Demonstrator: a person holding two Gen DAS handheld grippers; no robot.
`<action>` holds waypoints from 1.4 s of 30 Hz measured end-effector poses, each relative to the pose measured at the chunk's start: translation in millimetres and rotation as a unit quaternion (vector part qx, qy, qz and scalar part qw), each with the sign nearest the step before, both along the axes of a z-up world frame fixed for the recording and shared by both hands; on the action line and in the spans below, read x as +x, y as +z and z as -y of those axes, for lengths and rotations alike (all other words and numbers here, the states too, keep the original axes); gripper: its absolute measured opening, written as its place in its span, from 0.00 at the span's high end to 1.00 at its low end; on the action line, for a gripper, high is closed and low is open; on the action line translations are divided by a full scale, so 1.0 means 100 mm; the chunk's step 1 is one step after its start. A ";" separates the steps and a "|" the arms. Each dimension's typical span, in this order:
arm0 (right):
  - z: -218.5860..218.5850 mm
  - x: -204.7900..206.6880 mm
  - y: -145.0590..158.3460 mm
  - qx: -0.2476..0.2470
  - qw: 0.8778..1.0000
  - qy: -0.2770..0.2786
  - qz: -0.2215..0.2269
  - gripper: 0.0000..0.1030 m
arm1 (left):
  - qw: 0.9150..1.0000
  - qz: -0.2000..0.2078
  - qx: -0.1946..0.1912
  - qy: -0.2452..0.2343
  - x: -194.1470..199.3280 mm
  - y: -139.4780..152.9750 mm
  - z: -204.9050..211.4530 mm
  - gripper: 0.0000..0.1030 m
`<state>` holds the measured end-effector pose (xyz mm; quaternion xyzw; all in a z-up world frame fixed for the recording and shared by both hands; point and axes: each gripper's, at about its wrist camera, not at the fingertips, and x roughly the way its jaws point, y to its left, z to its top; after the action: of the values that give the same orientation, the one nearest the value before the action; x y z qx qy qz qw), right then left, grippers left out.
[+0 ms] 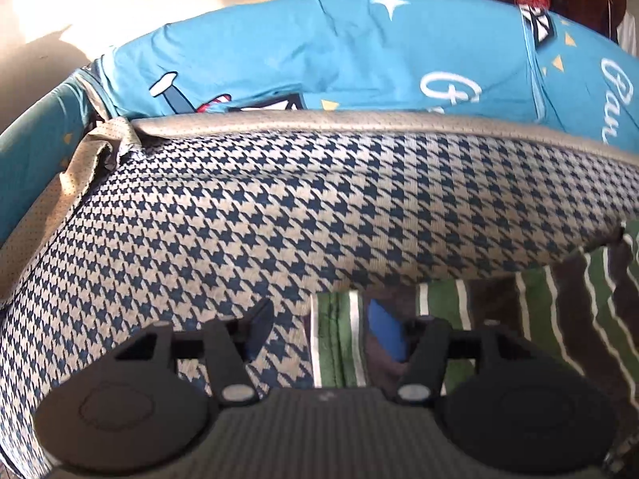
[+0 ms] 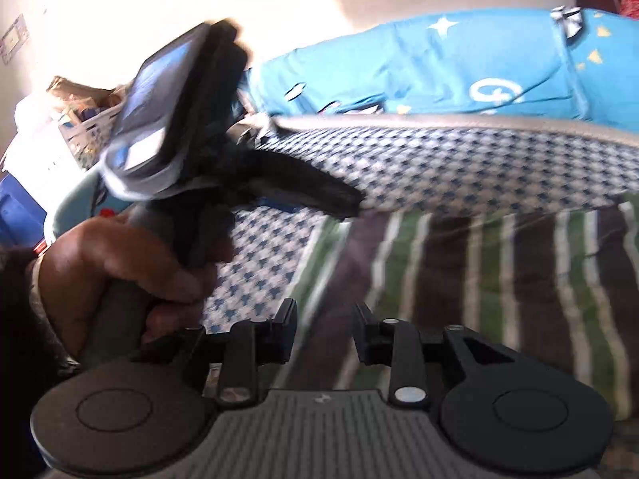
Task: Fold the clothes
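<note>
A navy-and-beige houndstooth garment (image 1: 247, 215) with a plain beige lining edge (image 1: 359, 121) lies folded on a green, brown and white striped blanket (image 1: 559, 319). My left gripper (image 1: 335, 331) is open, its left finger over the houndstooth cloth and its right finger over the blanket. In the right wrist view the left gripper (image 2: 343, 203) reaches to the edge of the houndstooth garment (image 2: 479, 159), held by a hand (image 2: 120, 263). My right gripper (image 2: 325, 333) is open and empty above the striped blanket (image 2: 499, 279).
A bright blue printed bed sheet or pillow (image 1: 319, 52) lies behind the garment, also in the right wrist view (image 2: 439, 68). A cream wall (image 2: 199, 0) stands behind. Boxes and clutter (image 2: 80, 107) sit at the far left.
</note>
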<state>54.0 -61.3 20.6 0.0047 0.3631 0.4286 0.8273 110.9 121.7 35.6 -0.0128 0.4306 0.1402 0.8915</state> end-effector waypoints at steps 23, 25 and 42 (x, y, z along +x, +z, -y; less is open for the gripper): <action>0.94 0.88 0.23 -0.068 0.984 -0.157 0.047 0.69 | 0.996 -0.024 -0.045 -0.077 0.09 -0.11 0.63 0.13; 0.96 0.96 0.19 -0.079 0.981 -0.170 0.055 0.62 | 0.995 -0.029 -0.047 -0.078 0.10 -0.12 0.64 0.13; 0.84 1.46 -0.09 -0.129 0.969 -0.204 0.056 0.72 | 0.993 -0.059 -0.075 -0.067 0.19 -0.25 0.61 0.13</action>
<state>200.4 -145.6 11.4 -0.0524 0.3596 0.1999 0.9099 130.1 61.1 10.3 -0.0421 0.4918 0.0482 0.8684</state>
